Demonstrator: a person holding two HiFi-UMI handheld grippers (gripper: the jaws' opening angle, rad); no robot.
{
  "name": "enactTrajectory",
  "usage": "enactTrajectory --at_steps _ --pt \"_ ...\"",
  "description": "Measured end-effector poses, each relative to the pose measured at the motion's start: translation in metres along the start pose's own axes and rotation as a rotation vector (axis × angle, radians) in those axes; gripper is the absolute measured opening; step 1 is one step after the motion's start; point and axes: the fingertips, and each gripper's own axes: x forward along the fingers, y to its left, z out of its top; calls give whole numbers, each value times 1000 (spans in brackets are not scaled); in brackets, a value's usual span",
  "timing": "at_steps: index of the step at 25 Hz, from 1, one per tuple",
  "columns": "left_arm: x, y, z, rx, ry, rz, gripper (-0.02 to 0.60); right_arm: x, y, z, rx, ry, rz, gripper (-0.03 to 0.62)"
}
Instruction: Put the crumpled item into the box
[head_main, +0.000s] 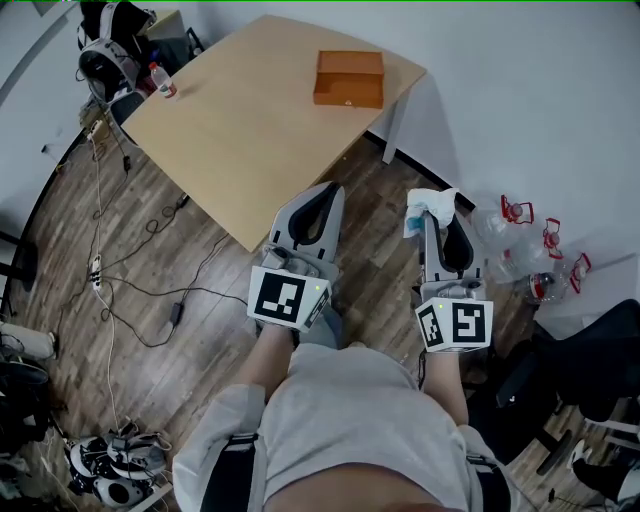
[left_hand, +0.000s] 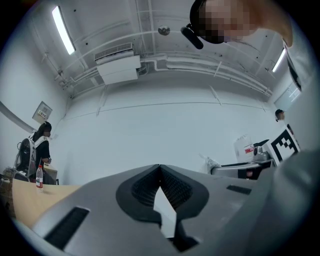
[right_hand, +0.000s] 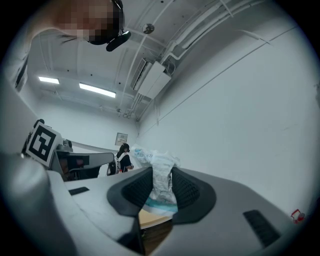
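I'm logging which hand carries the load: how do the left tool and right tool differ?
The right tool grips the crumpled white item; the left tool holds nothing. The right tool's jaws stand apart around it; the left tool's meet at their tips. Both are grey, held short of the table.

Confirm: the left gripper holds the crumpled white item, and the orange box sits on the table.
Wrong gripper: the right gripper holds the crumpled white item between its fingers, as the right gripper view shows. The left gripper is shut and empty. The orange box sits on the table.
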Motion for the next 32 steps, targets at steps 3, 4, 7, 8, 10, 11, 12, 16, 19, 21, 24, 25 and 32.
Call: enactTrajectory --at_steps 3,4,7,8,10,11,12,16,19,21,24,25,32 --pt "19 19 -3 -3 -2 -20 14 25 -1 -1 -6 -3 -17 110" --pt "25 26 -4 -3 -1 -26 13 34 -1 -1 -7 -4 -22 110" --pt "44 47 -6 -4 -6 -42 13 59 -2 -2 -12 -8 -38 110" --pt "51 53 -7 -5 -8 -47 13 67 -3 -3 -13 -10 -43 110" --pt "63 66 -9 -5 -13 -57 14 84 -4 -5 -12 -13 -54 110" --pt "68 73 -10 -4 -16 -62 13 92 -4 -6 -11 -15 -59 110" --pt "73 80 -11 -3 -19 -67 14 101 -3 -7 -9 -18 -63 110" --pt "92 108 -14 -2 -24 -82 14 133 0 -9 -9 -29 -77 110" --pt "105 127 -15 -3 -32 -97 14 154 3 -10 -7 -32 -93 110" --pt "111 137 -16 -5 -36 -107 13 165 4 -11 -6 -36 -106 110" --pt "118 151 -19 -6 -40 -122 12 179 7 -13 -4 -45 -123 110" --pt "120 155 -20 -6 -41 -128 13 182 8 -13 -4 -47 -129 110" --pt "134 173 -26 -27 -51 -148 14 196 10 -16 -22 -46 -157 110"
